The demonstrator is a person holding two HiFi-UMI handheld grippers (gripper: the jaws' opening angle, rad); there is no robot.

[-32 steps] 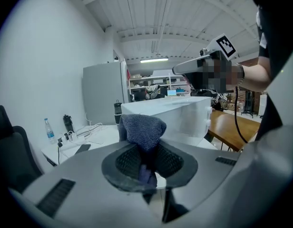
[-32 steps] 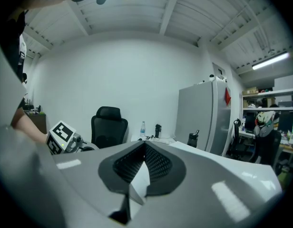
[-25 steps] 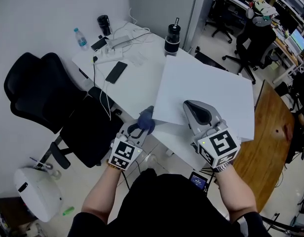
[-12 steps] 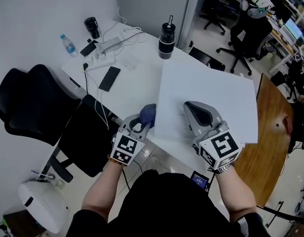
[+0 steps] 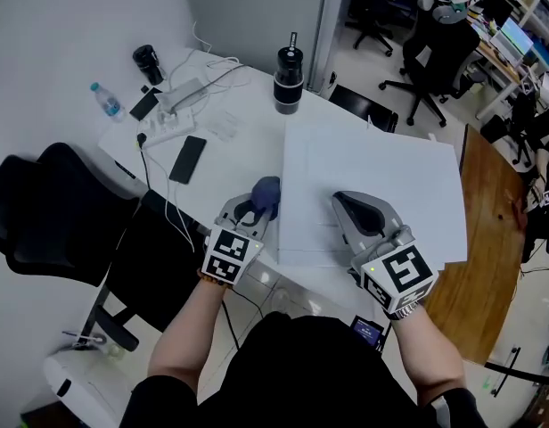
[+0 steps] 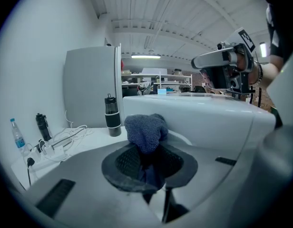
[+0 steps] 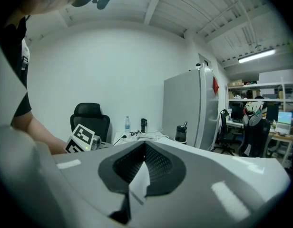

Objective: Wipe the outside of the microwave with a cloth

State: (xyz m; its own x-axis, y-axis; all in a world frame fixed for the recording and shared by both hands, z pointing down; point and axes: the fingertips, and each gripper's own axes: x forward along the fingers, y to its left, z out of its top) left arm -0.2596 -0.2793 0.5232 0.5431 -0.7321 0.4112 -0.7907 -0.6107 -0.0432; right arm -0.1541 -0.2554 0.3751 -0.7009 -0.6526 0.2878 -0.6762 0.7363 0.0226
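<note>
Since a second ago, my left gripper (image 5: 256,203) has been carrying the cloth (image 5: 266,190) from just off the microwave's (image 5: 381,172) near left corner further along its left side. My right gripper (image 5: 347,201) has barely shifted over the top.

Right now the left fingers are pinching the blue cloth. It is bunching up above them, and a darker fold is hanging down between them. In the left gripper view the cloth is sitting right in front of the microwave's white side wall, near its upper edge. I cannot tell whether it is already pressing on the wall or is just short of it.

The right fingers are closed together with nothing between them. They are hovering low over the near part of the top, as if getting ready to steady the microwave on the table (image 5: 239,145).

As for progress, I am judging this as the start of a pass along the left side. The white shell is showing no streaks or damp marks, so I cannot say which faces are already done. As far as I can see, the left side, the top and the other outer faces are still waiting for the cloth.
</note>
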